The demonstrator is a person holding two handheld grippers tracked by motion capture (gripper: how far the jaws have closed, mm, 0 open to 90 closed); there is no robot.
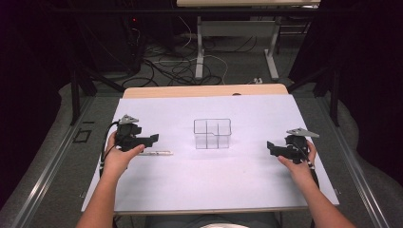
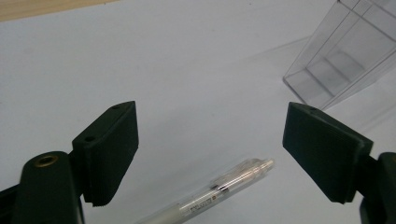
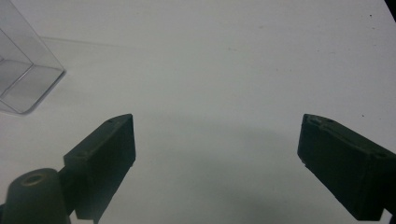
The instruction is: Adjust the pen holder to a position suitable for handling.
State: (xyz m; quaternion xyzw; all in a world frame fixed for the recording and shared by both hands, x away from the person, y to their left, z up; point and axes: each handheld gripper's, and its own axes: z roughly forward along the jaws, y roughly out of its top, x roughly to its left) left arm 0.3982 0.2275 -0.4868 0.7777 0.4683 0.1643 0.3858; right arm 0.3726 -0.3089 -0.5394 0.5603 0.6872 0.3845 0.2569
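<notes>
the pen (image 2: 219,189) is lying flat on the white table (image 1: 214,180), low in the frame, below the left gripper (image 2: 210,149), whose jaws are standing wide apart over it. the right gripper (image 3: 217,163) is hovering open, right of the clear divided box (image 1: 212,133).

The small print on the pen (image 2: 219,186) is too blurred to read.
</notes>
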